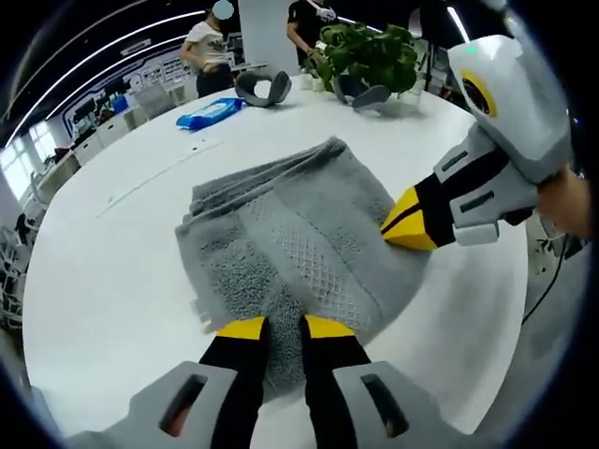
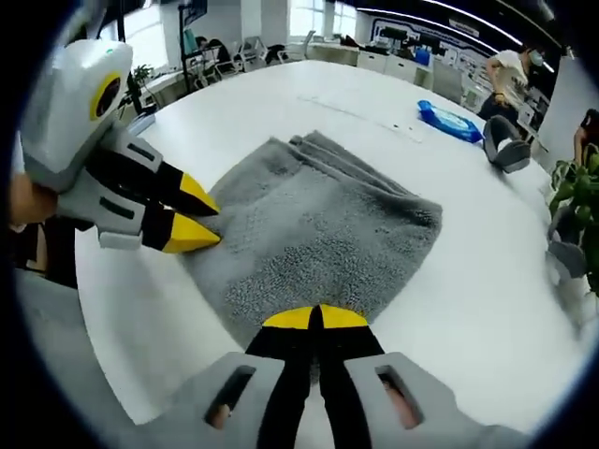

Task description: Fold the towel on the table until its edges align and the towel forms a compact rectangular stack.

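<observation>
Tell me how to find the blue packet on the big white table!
Start at the grey towel in the middle of the white table, then look past it toward the far edge near the leafy green plant. The blue packet lies flat there; it is the only bright blue thing, unlike the dark grey curved objects beside it.

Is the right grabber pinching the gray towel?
Touching. In the left gripper view, the right gripper's yellow tips press on the towel's edge.

free: bare table (image 1: 112, 281) around towel (image 1: 290, 243) | obstacles, far edge: plant (image 1: 370, 51), blue pack (image 1: 211, 113)
</observation>
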The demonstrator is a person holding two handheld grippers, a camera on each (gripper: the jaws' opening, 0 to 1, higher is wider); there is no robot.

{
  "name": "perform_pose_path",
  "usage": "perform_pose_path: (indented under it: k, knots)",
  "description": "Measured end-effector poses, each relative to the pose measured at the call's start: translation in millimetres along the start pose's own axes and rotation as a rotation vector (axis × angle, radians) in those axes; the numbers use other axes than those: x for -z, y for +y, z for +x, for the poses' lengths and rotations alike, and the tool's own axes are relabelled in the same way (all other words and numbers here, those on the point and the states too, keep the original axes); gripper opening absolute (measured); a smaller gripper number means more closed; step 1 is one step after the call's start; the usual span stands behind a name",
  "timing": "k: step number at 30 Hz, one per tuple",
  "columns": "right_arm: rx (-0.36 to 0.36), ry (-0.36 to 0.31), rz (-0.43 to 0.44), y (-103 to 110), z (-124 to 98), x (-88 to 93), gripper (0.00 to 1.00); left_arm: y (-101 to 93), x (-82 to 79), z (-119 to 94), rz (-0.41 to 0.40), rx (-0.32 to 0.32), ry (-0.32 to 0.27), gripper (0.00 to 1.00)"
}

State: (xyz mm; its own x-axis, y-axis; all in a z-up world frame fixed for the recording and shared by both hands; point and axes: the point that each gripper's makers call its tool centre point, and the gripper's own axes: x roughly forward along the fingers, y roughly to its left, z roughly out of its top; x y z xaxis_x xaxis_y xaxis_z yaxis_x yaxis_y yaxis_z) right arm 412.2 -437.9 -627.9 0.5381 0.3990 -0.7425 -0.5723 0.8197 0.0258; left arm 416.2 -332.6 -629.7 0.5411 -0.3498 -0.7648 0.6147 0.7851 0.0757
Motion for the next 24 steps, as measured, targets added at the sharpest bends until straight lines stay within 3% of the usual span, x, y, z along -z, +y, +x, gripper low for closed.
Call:
perform_pose_path:
  k: [1, 2, 3, 4, 5, 8, 12, 14, 15, 18, 20, 22, 24]
  knots:
    - [-0.005, -0.023, 0.012, 0.5, -2.4, -2.7, 0.0, 0.6, -0.8, -1.7, -0.004, -0.004, -0.005, 0.17]
    - [-0.031, -0.159, 0.089, 2.9, -16.4, -20.2, 0.0, 1.6, -9.2, -10.0, -0.018, -0.011, -0.055, 0.18]
    - [-0.032, -0.178, 0.103, 2.6, -19.3, -22.6, 0.0, 3.0, -17.0, -18.8, -0.024, -0.019, -0.107, 0.2]
    - [-0.022, -0.271, 0.163, -0.7, -37.2, -33.4, 0.01, 4.0, -22.0, -26.2, -0.035, -0.024, -0.142, 0.23]
    - [-0.016, -0.311, 0.181, -2.5, -45.4, -37.0, 0.04, 7.6, -30.6, -38.8, -0.056, -0.042, -0.208, 0.26]
    - [-0.003, -0.43, 0.297, -6.4, -75.4, -40.4, 0.19, 14.2, -40.6, -66.8, -0.123, -0.071, -0.322, 0.35]
    - [-0.026, -0.474, 0.326, -0.8, -97.0, -28.4, 0.31, 15.0, -38.8, -94.2, -0.198, -0.063, -0.392, 0.56]
    - [-0.016, -0.505, 0.318, 1.1, -105.2, -26.2, 0.47, 13.4, -35.1, -103.8, -0.224, -0.06, -0.409, 0.58]
    - [0.013, -0.527, 0.313, -0.8, -112.2, -24.2, 0.53, 12.5, -31.4, -107.0, -0.229, -0.06, -0.404, 0.6]
    - [0.069, -0.553, 0.292, -4.3, -125.3, -18.6, 0.68, 8.2, -21.9, -116.7, -0.245, -0.06, -0.413, 0.78]
    - [0.101, -0.56, 0.271, -7.7, -131.8, -17.6, 0.79, 7.9, -19.2, -123.8, -0.254, -0.073, -0.45, 0.91]
    - [0.137, -0.56, 0.245, -11.1, -139.1, -17.3, 0.88, 5.0, -15.5, -129.5, -0.261, -0.071, -0.468, 0.98]
    - [0.149, -0.552, 0.221, -11.0, -144.3, -16.4, 0.95, 3.2, -13.1, -133.2, -0.246, -0.081, -0.483, 0.99]
